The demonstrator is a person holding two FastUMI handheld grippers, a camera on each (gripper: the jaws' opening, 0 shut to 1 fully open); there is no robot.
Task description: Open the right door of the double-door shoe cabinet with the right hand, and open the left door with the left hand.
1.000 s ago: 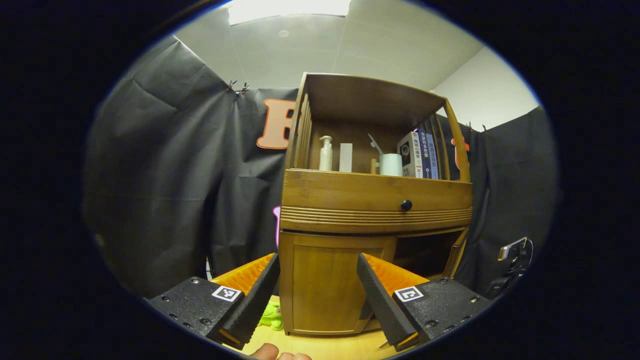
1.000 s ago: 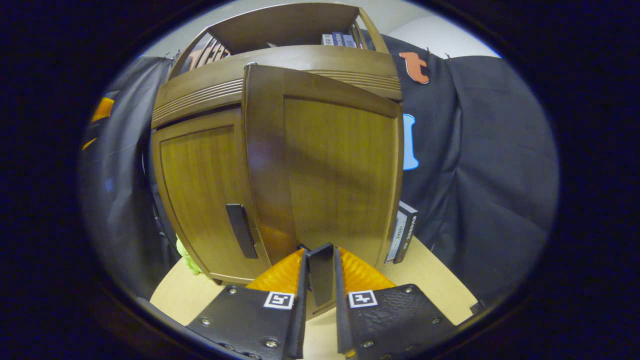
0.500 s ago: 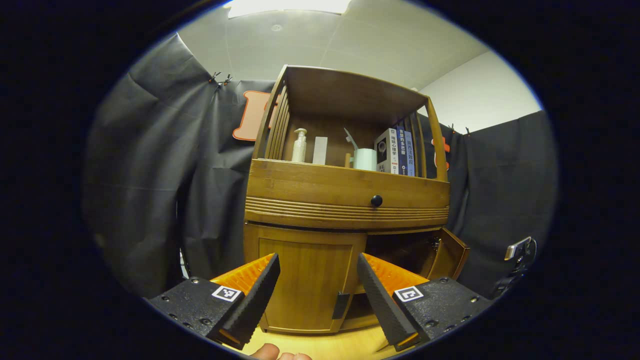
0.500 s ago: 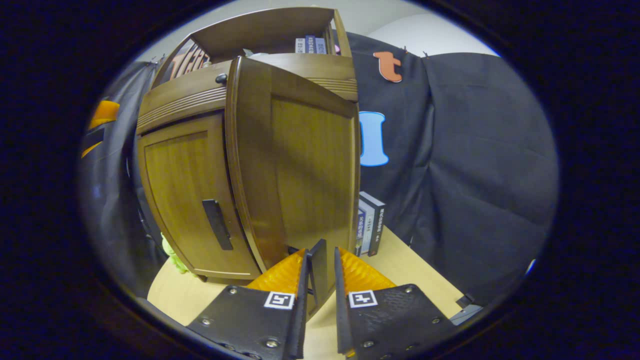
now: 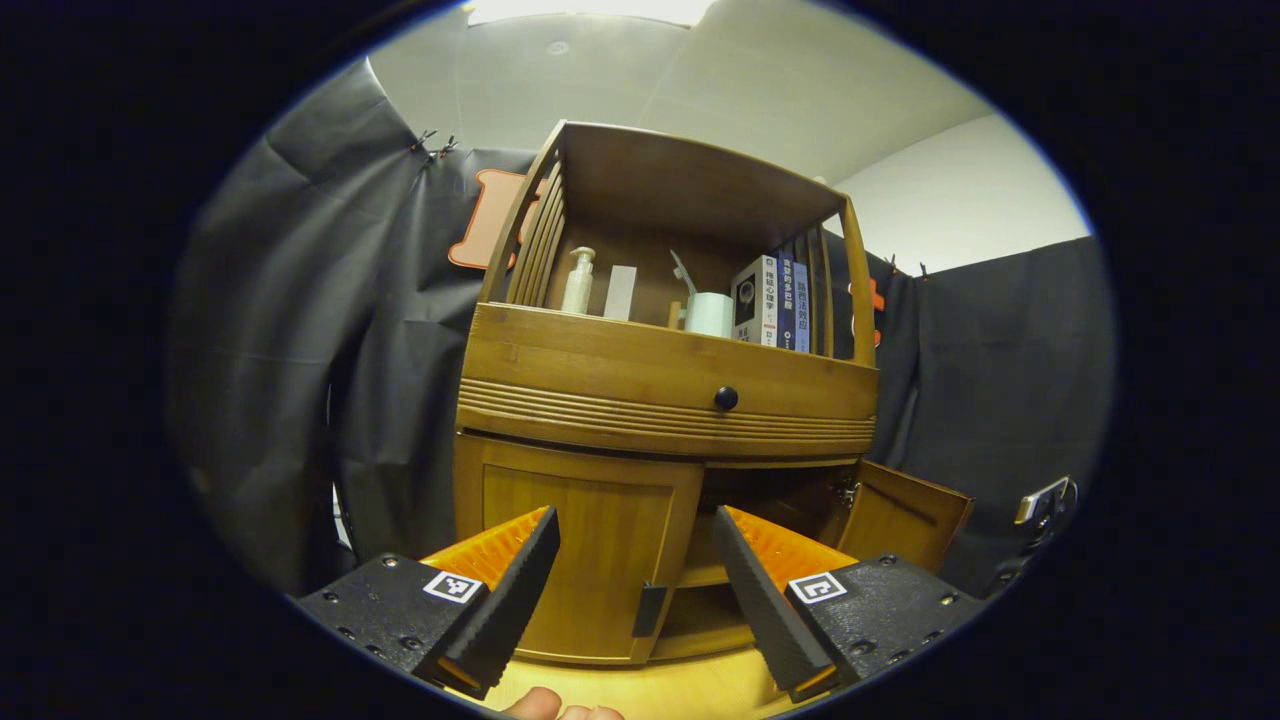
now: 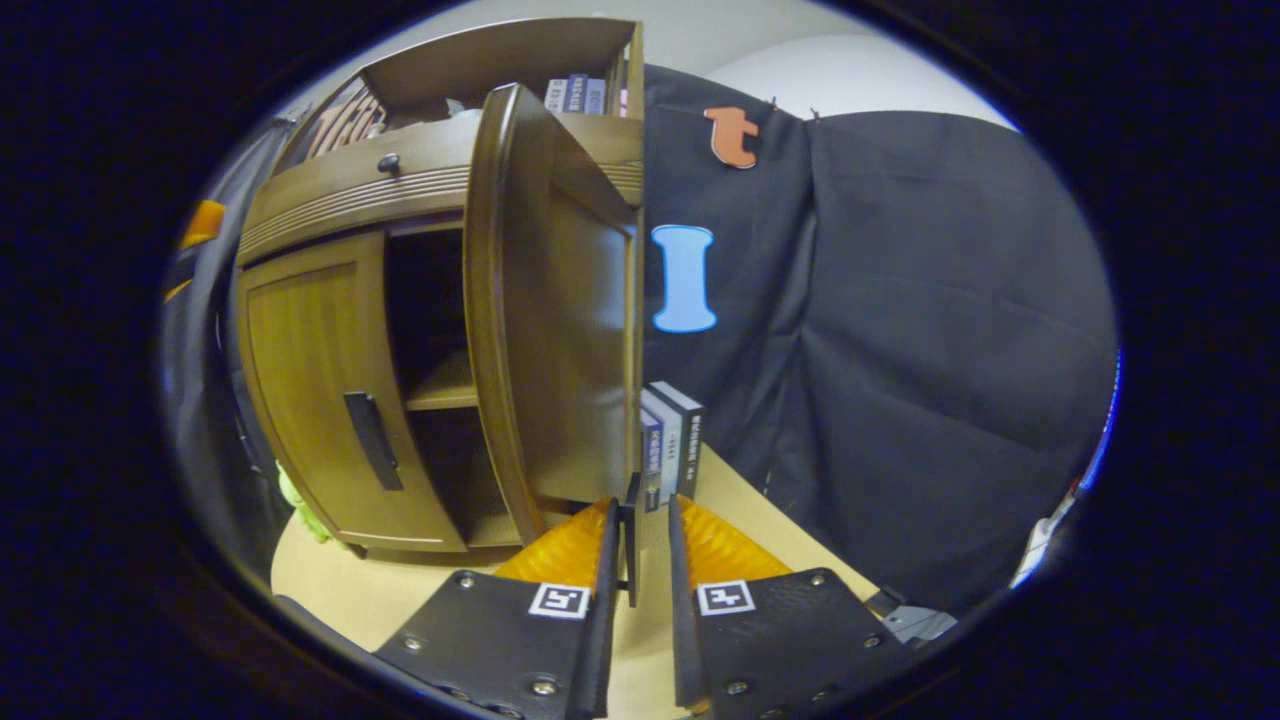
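The wooden shoe cabinet (image 5: 660, 380) stands on a light table. Its left door (image 5: 575, 550) is closed, with a dark handle (image 5: 648, 610) at its inner edge. My left gripper (image 5: 635, 595) hovers open in front of that door, a little short of the handle and touching nothing. The right door (image 6: 555, 320) is swung wide, nearly edge-on in the right gripper view, and also appears as the right door (image 5: 905, 510) in the left gripper view. My right gripper (image 6: 638, 560) is shut on the right door's thin dark handle (image 6: 632, 535). An inner shelf (image 6: 445, 385) is exposed.
The drawer with a black knob (image 5: 726, 398) sits above the doors. The top shelf holds a pump bottle (image 5: 578, 282), a cup (image 5: 708, 313) and books (image 5: 775, 300). More books (image 6: 672, 440) stand on the table behind the open door. A green object (image 6: 295, 495) lies left of the cabinet.
The right door has swung from slightly ajar to wide open with my right gripper on its handle. My left gripper has shifted right, bringing the left door's handle between its fingers' line of sight.
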